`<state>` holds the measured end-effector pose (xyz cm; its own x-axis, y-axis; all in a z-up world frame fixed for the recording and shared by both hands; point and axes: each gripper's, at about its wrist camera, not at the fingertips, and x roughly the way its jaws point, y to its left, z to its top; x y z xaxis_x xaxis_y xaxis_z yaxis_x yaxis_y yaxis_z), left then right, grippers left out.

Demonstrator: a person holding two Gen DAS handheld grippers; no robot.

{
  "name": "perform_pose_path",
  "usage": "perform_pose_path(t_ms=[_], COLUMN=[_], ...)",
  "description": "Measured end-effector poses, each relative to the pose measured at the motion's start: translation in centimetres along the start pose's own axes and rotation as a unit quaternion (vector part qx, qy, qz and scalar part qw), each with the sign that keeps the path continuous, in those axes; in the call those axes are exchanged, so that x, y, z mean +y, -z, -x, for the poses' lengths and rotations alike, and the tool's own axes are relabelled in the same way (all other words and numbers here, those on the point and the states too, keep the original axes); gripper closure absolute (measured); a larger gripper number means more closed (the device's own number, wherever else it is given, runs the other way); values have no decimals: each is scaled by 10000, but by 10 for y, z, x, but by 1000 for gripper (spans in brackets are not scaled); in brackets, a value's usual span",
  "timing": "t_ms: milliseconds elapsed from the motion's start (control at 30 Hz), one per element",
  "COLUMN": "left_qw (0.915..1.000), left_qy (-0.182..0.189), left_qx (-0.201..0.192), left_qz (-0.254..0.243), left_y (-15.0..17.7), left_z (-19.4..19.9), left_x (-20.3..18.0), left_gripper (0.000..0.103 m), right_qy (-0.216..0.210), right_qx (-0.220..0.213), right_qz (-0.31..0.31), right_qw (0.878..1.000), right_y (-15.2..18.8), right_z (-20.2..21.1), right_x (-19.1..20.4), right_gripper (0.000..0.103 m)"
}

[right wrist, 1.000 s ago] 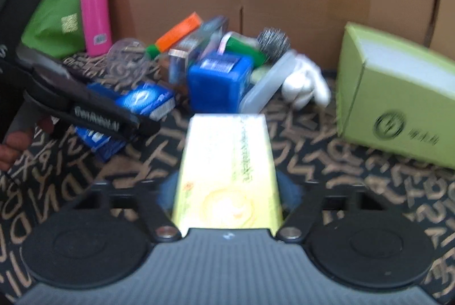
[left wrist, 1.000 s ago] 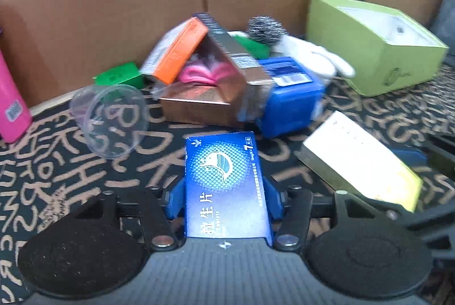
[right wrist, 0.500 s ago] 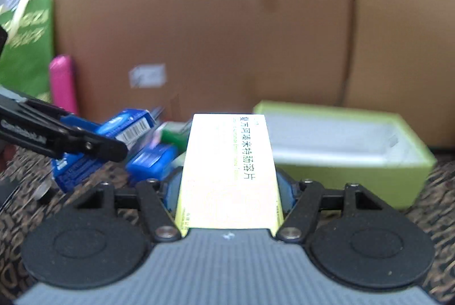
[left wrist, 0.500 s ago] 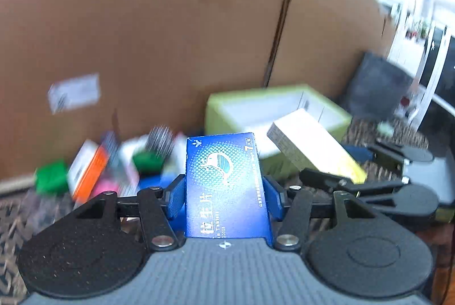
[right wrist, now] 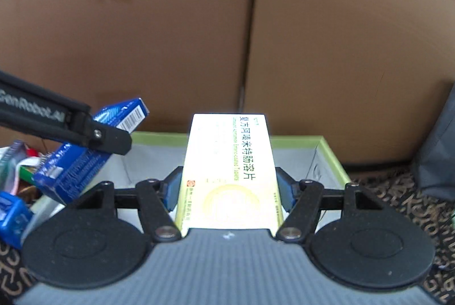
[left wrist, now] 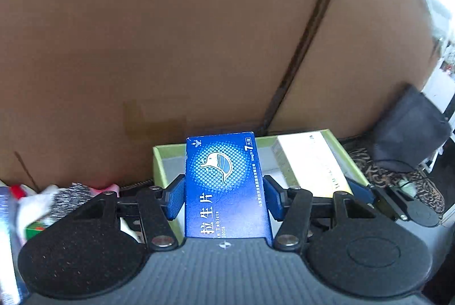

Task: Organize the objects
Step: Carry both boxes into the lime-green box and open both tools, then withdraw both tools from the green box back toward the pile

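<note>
My left gripper is shut on a blue tablet box and holds it in the air at the near left edge of an open green box. My right gripper is shut on a pale yellow medicine box and holds it over the same green box, whose grey inside shows beneath. The yellow box also shows in the left wrist view, and the blue box in the right wrist view.
A tall cardboard wall stands right behind the green box. A heap of loose items lies to the left, with a blue container. A dark bag sits at the right on the patterned cloth.
Both grippers have lifted their boxes from the cloth and carried them to the right, up to and over the green box. The heap has slid out to the left.
</note>
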<state>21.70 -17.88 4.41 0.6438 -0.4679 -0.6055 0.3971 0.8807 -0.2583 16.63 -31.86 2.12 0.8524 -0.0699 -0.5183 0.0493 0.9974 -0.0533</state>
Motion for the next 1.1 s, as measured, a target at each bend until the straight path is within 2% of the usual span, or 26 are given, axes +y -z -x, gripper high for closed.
perform_pose_path(t_ms=[167, 200, 233, 300, 333, 400, 467, 500, 567, 633, 733, 867, 1000, 1100], left_qw=[9998, 9997, 9996, 9998, 9998, 9998, 9997, 9996, 9994, 9992, 9987, 9984, 9981, 9971], left_qy=[-2, 34, 68, 46, 68, 149, 221, 213, 201, 179, 185, -48, -317, -618], left_qx=[221, 230, 251, 187, 142, 82, -62, -117, -245, -346, -458, -561, -521, -368], left_qz=[1, 27, 53, -46, -95, -57, 73, 114, 121, 130, 144, -3, 52, 254], left_y=[4, 6, 7, 8, 10, 10, 9, 10, 13, 20, 38, 74, 118, 153], left_z=[-27, -31, -35, -36, -32, -19, 0, 10, 37, 60, 93, 132, 172, 191], left_x=[-3, -3, 0, -1, -1, 3, 9, 11, 18, 22, 28, 36, 60, 86], left_gripper=[43, 40, 28, 23, 23, 23, 23, 23, 23, 22, 22, 22, 22, 22], right_qy=[-168, -207, -290, -452, -390, -176, 116, 227, 324, 286, 9, -598, -1205, -1520], right_qx=[394, 477, 614, 941, 988, 749, 358, 139, -277, -595, -931, -1192, -1248, -1091], right_qz=[59, 99, 194, 468, 560, 735, 719, 677, 604, 536, 489, 538, 511, 527], right_qw=[9991, 9986, 9975, 9934, 9928, 9943, 9967, 9974, 9973, 9964, 9945, 9896, 9835, 9809], right_y=[4, 5, 6, 8, 7, 4, -5, -12, -16, -17, -9, 9, 40, 65], right_z=[-31, -36, -43, -57, -58, -45, -25, -16, 12, 39, 72, 106, 141, 149], right_x=[2, 5, 8, 17, 19, 20, 11, 4, 4, 9, 23, 49, 60, 84], right_gripper=[38, 38, 37, 32, 27, 25, 13, 10, 1, 0, 0, 0, 0, 0])
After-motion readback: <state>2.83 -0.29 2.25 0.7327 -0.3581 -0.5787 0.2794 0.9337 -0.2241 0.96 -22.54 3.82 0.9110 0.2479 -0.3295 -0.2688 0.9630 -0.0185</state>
